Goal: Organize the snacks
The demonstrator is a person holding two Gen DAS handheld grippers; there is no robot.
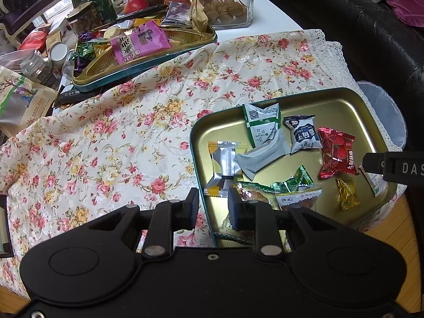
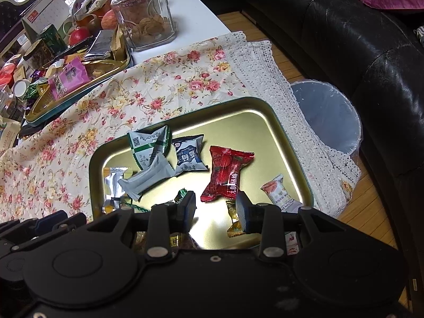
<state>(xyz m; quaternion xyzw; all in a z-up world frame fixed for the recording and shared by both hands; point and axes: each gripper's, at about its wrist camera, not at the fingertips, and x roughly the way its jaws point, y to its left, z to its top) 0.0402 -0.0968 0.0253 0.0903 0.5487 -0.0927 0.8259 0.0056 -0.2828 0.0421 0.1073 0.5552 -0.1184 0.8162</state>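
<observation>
Two grippers hover low over the near tin tray [image 2: 287, 143], the left gripper [image 1: 213, 206] narrowly parted astride its rim, the right gripper [image 2: 216, 208] wider, both empty. Roughly ten wrapped snacks lie loose inside; the red packet [image 2: 228, 175] looks light, crinkly and slippery, best pinched at a crimped end. Farther off, a second tray [image 1: 148, 61] holds more, beside one glass jar [image 2: 144, 18].

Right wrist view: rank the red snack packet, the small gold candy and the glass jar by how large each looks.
1. glass jar
2. red snack packet
3. small gold candy, partly hidden by a finger.
The jar is farthest, so its lead is not a nearness effect.
</observation>
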